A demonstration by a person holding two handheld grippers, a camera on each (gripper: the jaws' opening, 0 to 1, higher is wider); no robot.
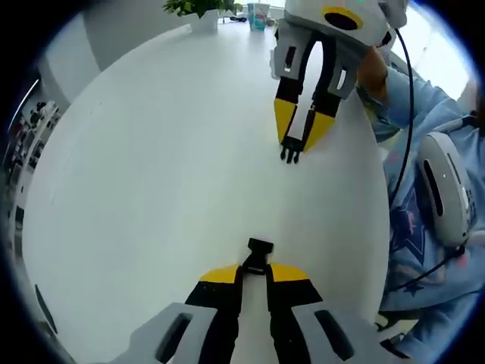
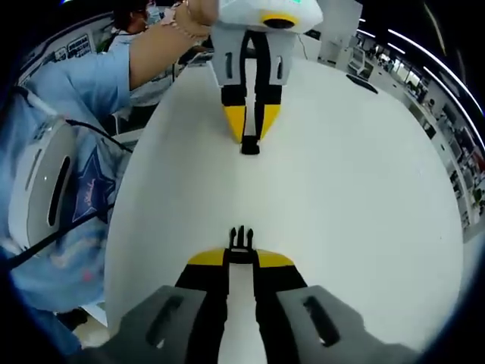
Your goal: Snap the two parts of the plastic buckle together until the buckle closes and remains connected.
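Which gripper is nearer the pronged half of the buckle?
Right. The right gripper holds the pronged half between its jaws. The left gripper faces it across the white table, shut on the socket half, with a gap between the halves.

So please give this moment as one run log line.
left tongs: shut on black plastic socket | right tongs: shut on pronged half | halves apart

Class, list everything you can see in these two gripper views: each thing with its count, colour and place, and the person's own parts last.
Socket half of buckle: one, black, in the left gripper's jaws.
Pronged half of buckle: one, black, in the right gripper's jaws.
Table: one, white, under both grippers.
Potted plant: one, green, far table edge.
Cup: one, bluish, beside the plant.
Left gripper: grey, yellow-tipped.
Right gripper: same colours.
Sleeve: light blue.
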